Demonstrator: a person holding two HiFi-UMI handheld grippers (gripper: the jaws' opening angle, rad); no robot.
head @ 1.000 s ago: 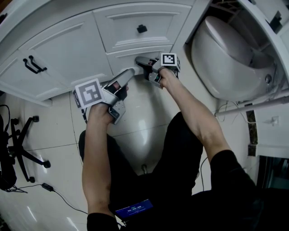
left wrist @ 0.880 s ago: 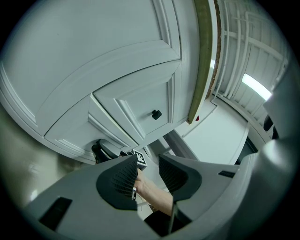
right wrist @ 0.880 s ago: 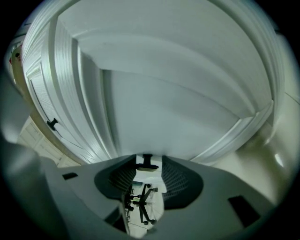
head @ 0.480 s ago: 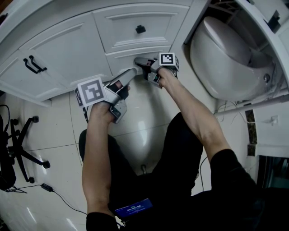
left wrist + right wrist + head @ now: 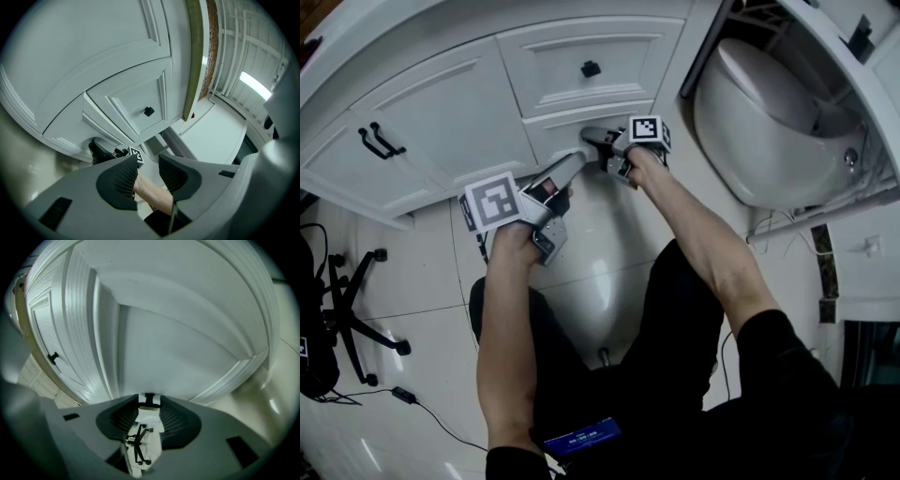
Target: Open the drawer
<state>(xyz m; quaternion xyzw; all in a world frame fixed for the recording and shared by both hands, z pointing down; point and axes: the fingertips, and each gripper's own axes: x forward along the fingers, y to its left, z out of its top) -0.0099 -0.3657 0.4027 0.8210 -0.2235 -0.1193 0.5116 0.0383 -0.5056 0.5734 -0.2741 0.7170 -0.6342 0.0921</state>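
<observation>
Right gripper (image 5: 149, 405) just closed on knob (image 5: 149, 398) of lower drawer (image 5: 555, 129) — left gripper (image 5: 147, 164) parted, empty.

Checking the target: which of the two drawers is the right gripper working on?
The lower drawer: the jaws of the right gripper have just closed on its knob. The upper knob stands free.

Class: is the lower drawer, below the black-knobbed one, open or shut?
Shut. The lower drawer has its front flush with the cabinet, and no gap shows. The right gripper has just been closing its jaws on the knob.
</observation>
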